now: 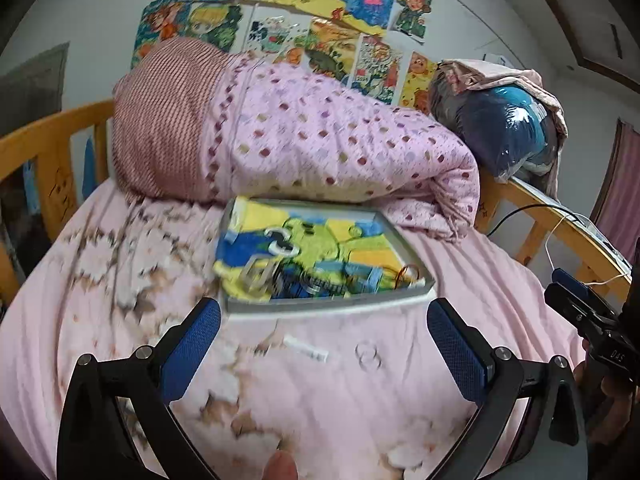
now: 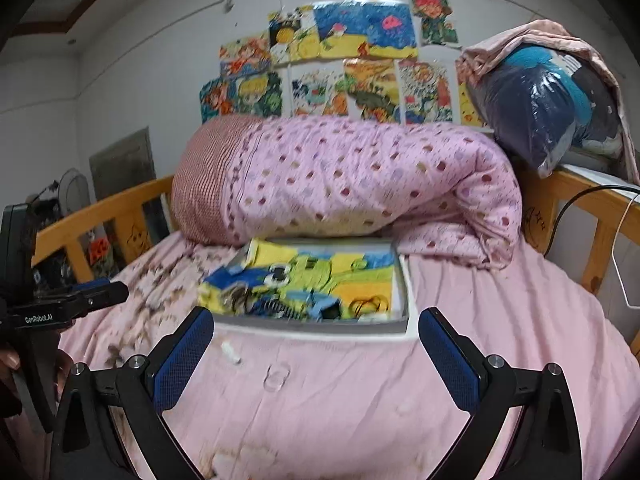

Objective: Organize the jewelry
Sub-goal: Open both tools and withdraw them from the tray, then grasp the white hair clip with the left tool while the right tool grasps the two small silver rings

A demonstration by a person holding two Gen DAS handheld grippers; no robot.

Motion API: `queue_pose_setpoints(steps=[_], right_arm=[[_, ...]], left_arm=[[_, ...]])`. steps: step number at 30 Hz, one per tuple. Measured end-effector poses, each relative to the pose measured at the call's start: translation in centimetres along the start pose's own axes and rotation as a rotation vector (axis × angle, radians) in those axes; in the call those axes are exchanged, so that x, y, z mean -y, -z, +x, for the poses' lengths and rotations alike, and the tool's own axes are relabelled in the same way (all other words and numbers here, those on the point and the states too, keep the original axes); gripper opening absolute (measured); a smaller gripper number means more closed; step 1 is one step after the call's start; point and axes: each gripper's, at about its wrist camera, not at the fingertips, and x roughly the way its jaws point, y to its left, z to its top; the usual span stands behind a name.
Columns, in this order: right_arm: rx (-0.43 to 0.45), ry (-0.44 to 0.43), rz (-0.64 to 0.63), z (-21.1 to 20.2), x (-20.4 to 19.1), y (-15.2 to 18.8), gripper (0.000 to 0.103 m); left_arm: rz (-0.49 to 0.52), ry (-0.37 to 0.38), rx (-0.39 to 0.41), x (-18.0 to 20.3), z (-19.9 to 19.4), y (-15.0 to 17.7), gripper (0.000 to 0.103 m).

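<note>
2 hand-held grippers (image 1: 324, 344) (image 2: 316, 348) agape, empty

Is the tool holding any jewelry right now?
No, the left tool and the right tool are both wide open with only the pink bedsheet between their fingers.

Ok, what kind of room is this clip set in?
Most likely a child's bedroom: a wooden-railed bed with a pink sheet, a rolled polka-dot quilt, and colourful drawings taped to the wall. A shallow tray of small items sits on the bed.
</note>
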Motion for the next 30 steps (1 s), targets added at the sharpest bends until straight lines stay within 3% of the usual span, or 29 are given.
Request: queue_pose_setpoints(steps=[16, 23, 30], right_arm=[[-0.193, -0.012, -0.048, 1.8, -3.5, 4.5, 0.103], [-0.292, -0.005, -0.066, 4.7, -3.2, 6.3, 0.103], [-0.322, -0.050, -0.112, 8.6, -2.4, 7.0, 0.103]], left_arm=[[0.012, -0.123, -0.097, -1.7, -2.8, 6.8, 0.101], [0.026, -0.153, -0.173, -2.5, -1.4, 8.0, 0.101], [0.026, -0.153, -0.240, -3.9, 2.2, 8.2, 0.101]])
